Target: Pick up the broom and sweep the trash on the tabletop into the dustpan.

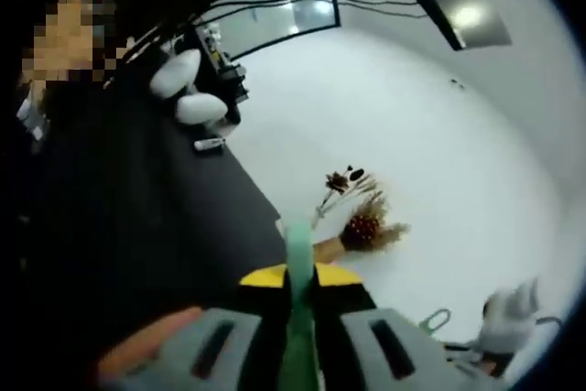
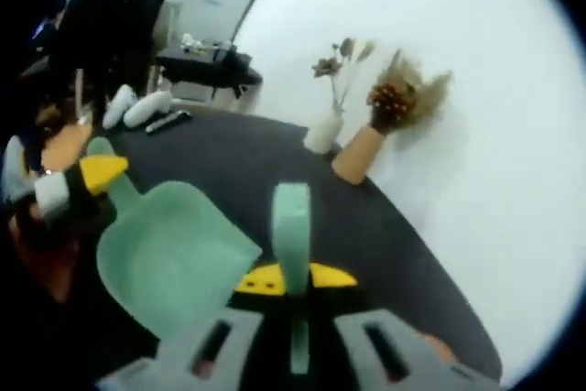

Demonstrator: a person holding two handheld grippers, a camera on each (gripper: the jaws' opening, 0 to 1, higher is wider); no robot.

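The left claw (image 1: 298,295) was clamped on a thin green handle (image 1: 299,263) that stuck up between its yellow-tipped jaws. In the left gripper view, the dark tabletop (image 1: 156,217) ran along the left side, next to a big white wall (image 1: 430,144). Two white oval things (image 1: 188,89) lay far off on the tabletop. A brown vase (image 1: 328,249) with red and tan dried flowers stood near the wall, and a white vase (image 1: 317,217) with thin stems stood just beside it.

The right claw (image 2: 293,286) was clamped on a green handle (image 2: 292,235) too, held upright between its jaws. In the right gripper view, the green dustpan (image 2: 169,258) hung to the left over the tabletop (image 2: 366,217), with its open scoop toward the camera. The other claw (image 2: 87,180) held the dustpan's handle at the far left, with a hand (image 2: 46,226) behind it. The brush end of the broom was out of sight. The brown vase (image 2: 359,155) and the white vase (image 2: 322,133) stood side by side at the back edge of the tabletop, against the wall (image 2: 476,89). The trash was too hard to make out.
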